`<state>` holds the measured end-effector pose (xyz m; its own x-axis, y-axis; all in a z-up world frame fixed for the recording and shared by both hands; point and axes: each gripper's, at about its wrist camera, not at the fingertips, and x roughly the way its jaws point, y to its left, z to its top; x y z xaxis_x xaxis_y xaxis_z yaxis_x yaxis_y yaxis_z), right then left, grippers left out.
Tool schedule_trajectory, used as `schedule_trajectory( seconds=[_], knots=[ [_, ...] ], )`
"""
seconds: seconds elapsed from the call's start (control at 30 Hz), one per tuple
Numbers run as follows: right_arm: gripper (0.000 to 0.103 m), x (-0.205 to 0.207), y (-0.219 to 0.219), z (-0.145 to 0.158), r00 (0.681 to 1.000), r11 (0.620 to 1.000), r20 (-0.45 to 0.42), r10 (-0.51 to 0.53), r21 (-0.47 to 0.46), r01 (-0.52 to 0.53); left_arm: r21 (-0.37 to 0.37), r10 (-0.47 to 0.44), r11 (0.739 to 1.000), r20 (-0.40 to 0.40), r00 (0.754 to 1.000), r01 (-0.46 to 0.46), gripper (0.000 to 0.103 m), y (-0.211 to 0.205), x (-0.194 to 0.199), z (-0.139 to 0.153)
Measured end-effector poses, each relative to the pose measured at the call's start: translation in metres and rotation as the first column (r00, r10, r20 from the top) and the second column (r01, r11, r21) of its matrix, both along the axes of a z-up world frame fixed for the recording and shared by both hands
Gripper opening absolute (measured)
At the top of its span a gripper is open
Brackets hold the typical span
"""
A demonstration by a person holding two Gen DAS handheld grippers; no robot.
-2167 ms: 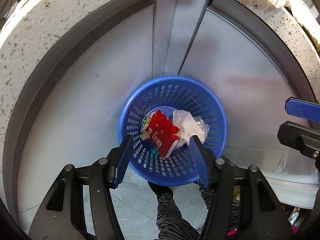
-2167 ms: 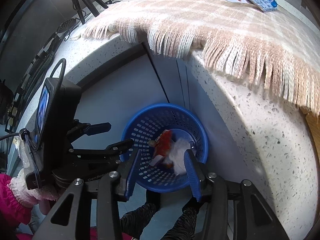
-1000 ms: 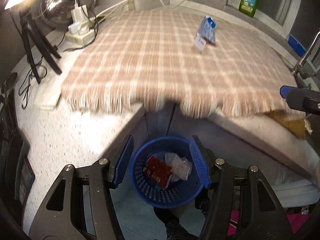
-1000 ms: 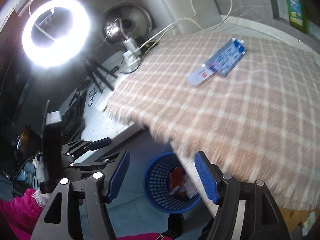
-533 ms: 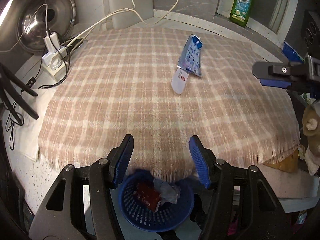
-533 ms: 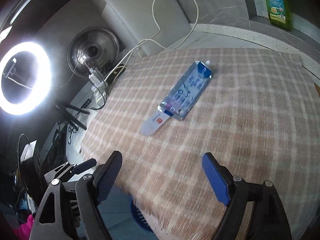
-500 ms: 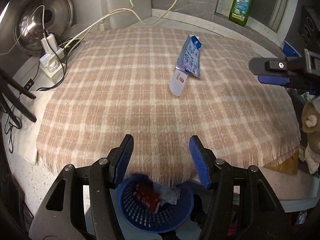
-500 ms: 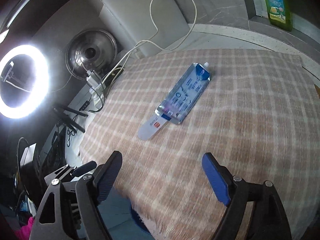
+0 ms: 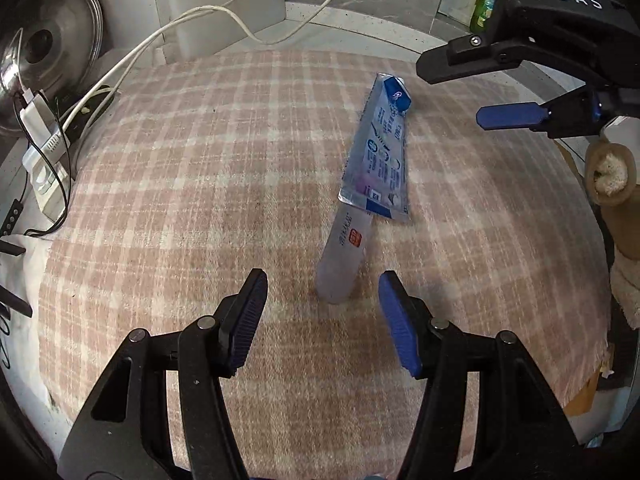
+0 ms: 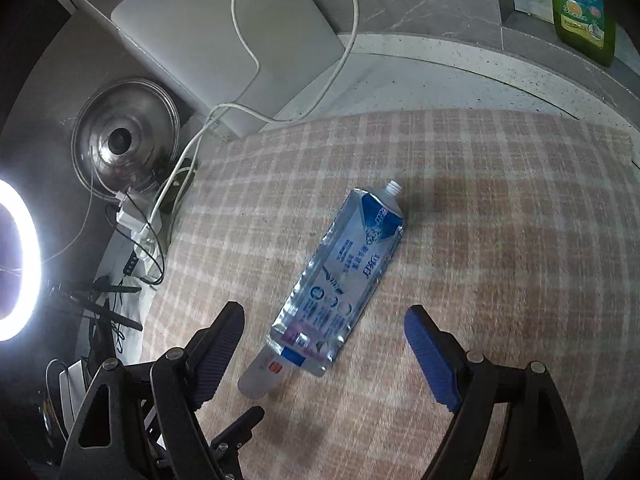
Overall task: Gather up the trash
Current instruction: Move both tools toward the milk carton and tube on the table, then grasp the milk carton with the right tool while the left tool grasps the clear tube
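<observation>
A flattened blue and silver pouch [image 9: 380,152] with a spout lies on the plaid cloth [image 9: 200,184], overlapping a small white wrapper [image 9: 344,256] with a red mark. Both show in the right wrist view: the pouch [image 10: 344,276] and the wrapper [image 10: 264,376]. My left gripper [image 9: 320,312] is open and empty, just in front of the wrapper's near end. My right gripper [image 10: 320,348] is open and empty, above the pouch's lower end. The right gripper also shows in the left wrist view [image 9: 496,96] at the upper right.
A power strip with white cables [image 9: 44,148] and a steel pot lid [image 9: 44,72] stand at the left. A white cutting board [image 10: 228,40] leans at the back. A green bottle [image 10: 580,4] stands at the back right. A ring light [image 10: 16,260] glares at the left.
Both grippers have risen from the blue basket on the floor and moved forward over the cloth. The pouch and wrapper are now close below them. The basket is out of view.
</observation>
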<state>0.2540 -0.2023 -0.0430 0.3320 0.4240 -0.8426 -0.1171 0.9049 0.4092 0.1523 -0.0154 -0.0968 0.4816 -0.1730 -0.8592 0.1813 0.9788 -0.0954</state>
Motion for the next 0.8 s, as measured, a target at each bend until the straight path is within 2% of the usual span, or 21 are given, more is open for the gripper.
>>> schedule_trajectory(
  seconds=[0.1,0.4,0.7,0.8],
  knots=[
    [0.084,0.019,0.005,-0.011,0.999,1.0,-0.041,-0.022,0.001,0.022,-0.03,0.019,0.999,-0.021,1.0,-0.02,0.06,0.007,0.008,-0.006],
    [0.084,0.059,0.021,-0.032,0.995,0.997,-0.077,-0.068,-0.05,0.065,-0.022,0.007,1.0,-0.047,0.999,-0.008,0.06,0.008,0.019,-0.012],
    [0.084,0.078,0.026,-0.051,0.988,0.977,-0.092,-0.123,-0.186,0.104,0.001,-0.018,1.0,-0.049,0.999,0.018,0.06,-0.001,0.024,-0.016],
    [0.078,0.08,0.02,-0.054,0.985,0.973,-0.105,-0.133,-0.203,0.11,-0.001,-0.023,1.0,-0.049,0.999,0.023,0.057,-0.004,0.025,-0.016]
  ],
)
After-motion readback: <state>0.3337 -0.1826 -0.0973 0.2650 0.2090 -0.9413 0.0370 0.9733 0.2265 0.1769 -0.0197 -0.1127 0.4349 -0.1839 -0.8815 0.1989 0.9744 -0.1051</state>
